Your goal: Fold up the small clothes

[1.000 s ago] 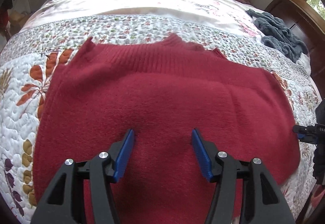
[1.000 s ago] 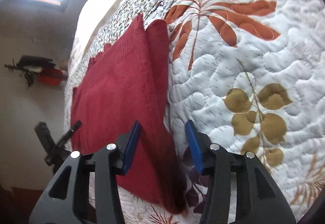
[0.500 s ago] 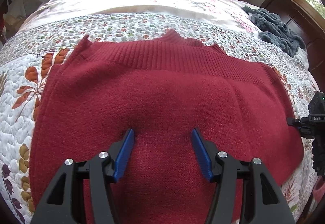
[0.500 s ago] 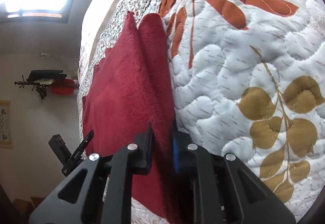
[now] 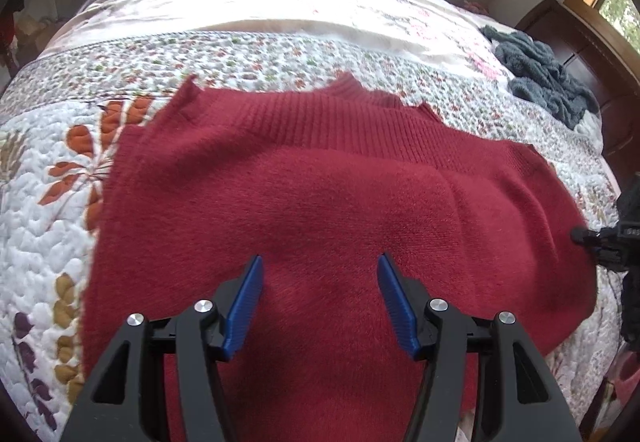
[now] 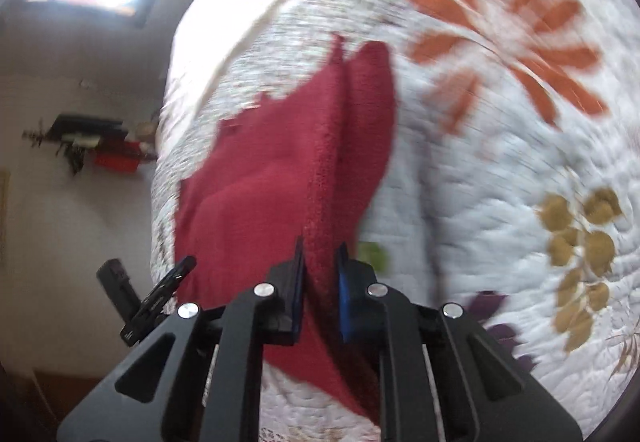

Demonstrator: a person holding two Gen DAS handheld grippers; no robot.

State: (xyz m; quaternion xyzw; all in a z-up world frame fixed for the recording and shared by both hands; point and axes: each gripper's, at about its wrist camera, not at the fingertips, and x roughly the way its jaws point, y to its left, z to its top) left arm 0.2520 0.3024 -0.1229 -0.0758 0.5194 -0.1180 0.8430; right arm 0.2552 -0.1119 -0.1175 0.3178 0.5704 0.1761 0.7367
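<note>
- The step in hand looks like the start of a fold: the right gripper [image 6: 320,262] is clenched on the side edge of the red knit sweater [image 5: 320,201], with the fabric pinched between its 2 blue pads [image 6: 345,294].
- The left gripper [image 5: 320,302] is released, its 2 blue pads [image 5: 244,306] spread wide and poised over the sweater's near middle; whether they touch the knit I cannot tell.
- The next move, as I judge it, calls for the right gripper to carry its held edge up and across toward the sweater's middle, while the left gripper either presses the body down or takes a second grip, so the layers do not drag.
- The sweater lies spread on a quilted bedspread [image 5: 48,234] with orange and gold leaf prints, its ribbed band [image 5: 320,117] on the far side in the left wrist view.
- It is a fuzzy, deep red knit, mostly flat, with a soft ridge running toward the side the right gripper holds.
- In the right wrist view the edge rises into a raised crease; that view is motion-blurred.
- A grey fleecy cloth [image 5: 540,69] sits well apart, near the far corner of the bed.
</note>
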